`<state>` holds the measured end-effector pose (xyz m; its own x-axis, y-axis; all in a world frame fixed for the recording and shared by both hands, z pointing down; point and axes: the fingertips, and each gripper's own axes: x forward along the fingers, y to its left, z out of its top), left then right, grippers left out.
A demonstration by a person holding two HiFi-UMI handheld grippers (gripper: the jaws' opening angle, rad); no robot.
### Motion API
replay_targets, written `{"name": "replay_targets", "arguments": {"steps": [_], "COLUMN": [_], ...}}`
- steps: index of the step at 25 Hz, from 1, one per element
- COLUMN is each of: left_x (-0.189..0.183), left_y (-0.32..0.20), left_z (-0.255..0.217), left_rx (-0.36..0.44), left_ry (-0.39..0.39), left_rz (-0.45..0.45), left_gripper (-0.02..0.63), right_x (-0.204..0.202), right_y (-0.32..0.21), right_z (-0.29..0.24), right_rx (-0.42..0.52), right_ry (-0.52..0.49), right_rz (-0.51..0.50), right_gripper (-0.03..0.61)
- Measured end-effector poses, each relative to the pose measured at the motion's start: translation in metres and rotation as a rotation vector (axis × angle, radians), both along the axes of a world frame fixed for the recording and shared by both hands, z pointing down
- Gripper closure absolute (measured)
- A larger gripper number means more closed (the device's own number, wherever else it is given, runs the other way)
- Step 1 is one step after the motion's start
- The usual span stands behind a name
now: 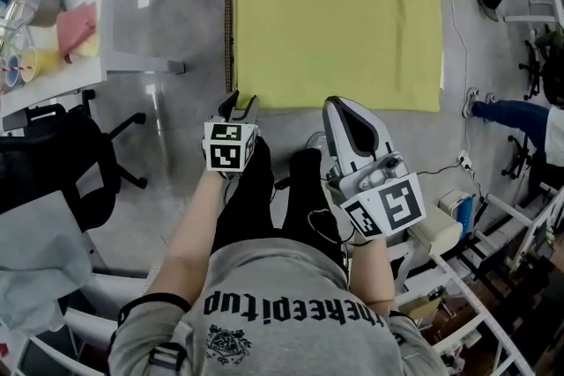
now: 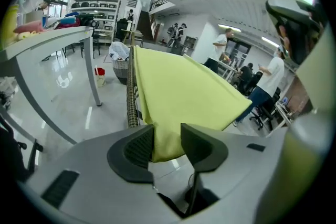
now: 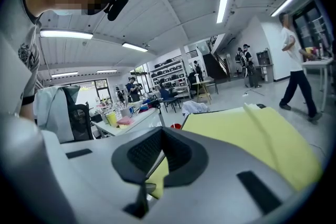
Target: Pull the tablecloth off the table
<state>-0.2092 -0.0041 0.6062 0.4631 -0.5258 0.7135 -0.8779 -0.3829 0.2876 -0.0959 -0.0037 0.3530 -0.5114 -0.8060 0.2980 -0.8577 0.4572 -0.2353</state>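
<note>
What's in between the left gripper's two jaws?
A hanging corner of the yellow tablecloth, jaws apart either side. The left gripper view shows it.

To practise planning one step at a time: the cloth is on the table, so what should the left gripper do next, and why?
Probably close the left gripper on the cloth. The cloth's corner hangs between jaws that stand apart, while the right gripper looks already shut on the near edge.
</note>
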Motion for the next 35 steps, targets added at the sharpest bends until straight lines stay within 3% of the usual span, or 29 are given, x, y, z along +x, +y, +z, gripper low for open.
{"name": "replay_targets", "arguments": {"steps": [4, 10, 14, 21, 24, 28, 31, 35], "left_x": [-0.014, -0.016, -0.012, -0.003, -0.005, -0.001, -0.001, 0.008], "left_y": [0.002, 0.008, 0.007, -0.015, -0.017, -0.018, -0.019, -0.023], "left_z": [-0.007, -0.003, -0.002, 0.005, 0.007, 0.009, 0.003, -0.019], "left_rx": [-0.016, -0.017, -0.006, -0.018, -0.033, -0.085, -0.107, -0.013], "left_ry": [0.028, -0.021, -0.064, -0.049, -0.061, -0.079, -0.053, -0.067], "left_rz": [-0.084, -0.082, -0.029, -0.101, -0.129, -0.081, -0.074, -0.001], "left_gripper": [0.442, 0.454, 0.462, 0.46, 0.499, 0.587, 0.594, 0.594], "right_x": [0.008, 0.014, 0.015, 0.02, 0.02, 0.022, 0.023, 0.028], "right_y": [0.004, 0.006, 0.007, 0.011, 0.011, 0.01, 0.009, 0.009], "right_z": [-0.001, -0.002, -0.003, -0.005, -0.006, -0.008, -0.012, -0.019], "right_rx": [0.002, 0.006, 0.01, 0.013, 0.013, 0.018, 0.029, 0.046], "right_ry": [0.0, -0.007, -0.003, 0.008, 0.006, 0.005, 0.009, 0.015], "right_rz": [0.019, 0.032, 0.035, 0.047, 0.053, 0.057, 0.06, 0.074], "right_gripper": [0.568, 0.568, 0.568, 0.568, 0.568, 0.568, 0.568, 0.568]}}
